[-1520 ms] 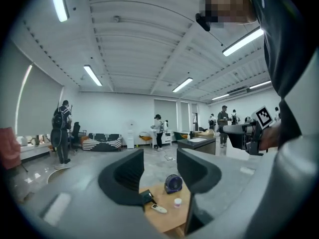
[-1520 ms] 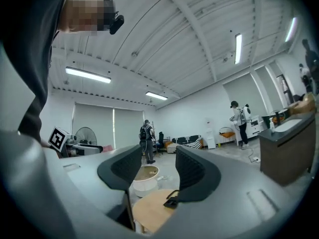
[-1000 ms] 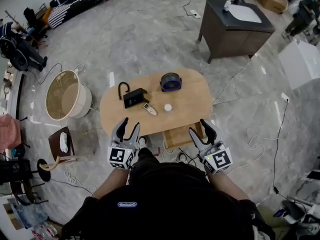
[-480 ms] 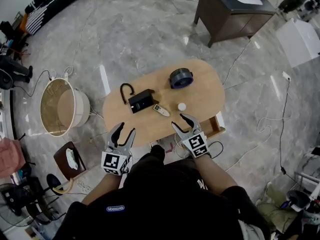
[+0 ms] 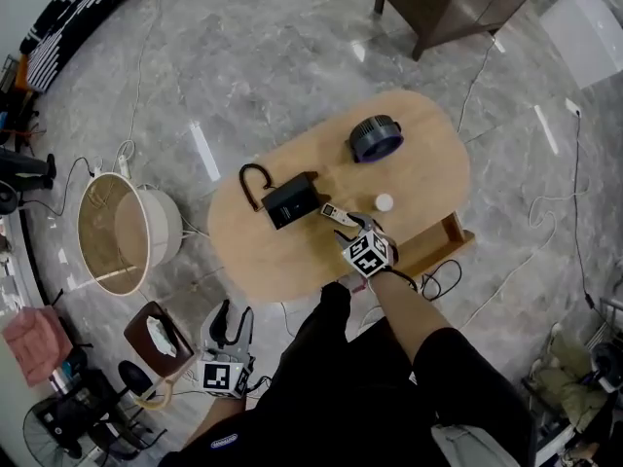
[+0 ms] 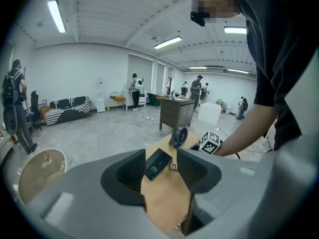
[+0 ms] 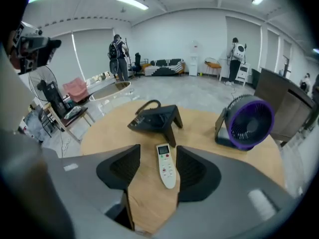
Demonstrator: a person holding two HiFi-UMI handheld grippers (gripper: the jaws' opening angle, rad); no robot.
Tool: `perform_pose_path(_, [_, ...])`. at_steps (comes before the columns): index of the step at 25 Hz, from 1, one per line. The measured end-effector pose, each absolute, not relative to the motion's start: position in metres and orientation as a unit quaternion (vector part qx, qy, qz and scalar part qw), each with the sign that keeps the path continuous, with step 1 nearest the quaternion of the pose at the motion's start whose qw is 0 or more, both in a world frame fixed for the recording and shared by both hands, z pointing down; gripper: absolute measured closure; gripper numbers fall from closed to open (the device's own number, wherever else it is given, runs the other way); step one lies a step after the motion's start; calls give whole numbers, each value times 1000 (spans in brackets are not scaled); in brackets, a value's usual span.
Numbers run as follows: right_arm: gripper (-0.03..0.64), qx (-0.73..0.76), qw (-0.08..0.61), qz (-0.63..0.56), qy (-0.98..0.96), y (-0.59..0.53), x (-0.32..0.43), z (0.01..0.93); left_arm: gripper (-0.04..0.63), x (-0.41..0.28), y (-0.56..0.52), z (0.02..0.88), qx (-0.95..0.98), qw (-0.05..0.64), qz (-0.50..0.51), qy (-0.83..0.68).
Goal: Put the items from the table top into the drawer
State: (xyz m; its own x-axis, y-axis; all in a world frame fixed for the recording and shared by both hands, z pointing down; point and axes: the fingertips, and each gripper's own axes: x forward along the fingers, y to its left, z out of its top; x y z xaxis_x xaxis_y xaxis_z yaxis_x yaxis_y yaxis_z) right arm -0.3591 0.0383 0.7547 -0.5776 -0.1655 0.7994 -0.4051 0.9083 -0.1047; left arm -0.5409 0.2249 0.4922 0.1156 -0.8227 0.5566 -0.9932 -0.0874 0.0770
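You stand in big open hall. Floor (image 5: pixel 292 66) under you: glossy grey marble-look tile, glare streaks, loose cables (image 5: pixel 577 178) trailing across. Oval wooden surface (image 5: pixel 292 261) right in front of you. Beyond it, dark cabinet (image 5: pixel 453 3); white box (image 5: pixel 584 22) near it, to your right. To your left: round pale tub (image 5: pixel 122 232), small brown stool (image 5: pixel 156 334), pink cloth (image 5: pixel 32 343). Striped sofa (image 6: pixel 67 107) against far white wall (image 6: pixel 75 68). Ceiling light strips (image 6: pixel 56 15) lit. People (image 6: pixel 135 89) standing well off.

Round cream tub (image 5: pixel 164 224) on grey marble floor (image 5: pixel 292 66); small brown stool (image 5: pixel 144 321) near it, dark wooden cabinet (image 5: pixel 438 8) well apart.
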Motion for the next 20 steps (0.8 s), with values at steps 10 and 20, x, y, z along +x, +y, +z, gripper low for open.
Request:
perform_pose_path(10, [360,139,512,151,-834,30,-367,851,398,-558,273,534,701,259,206,-632])
perform_pose_path(20, [377,115,549,161,-812,30,-368,882,398,-560,255,545,707,267,194,-625])
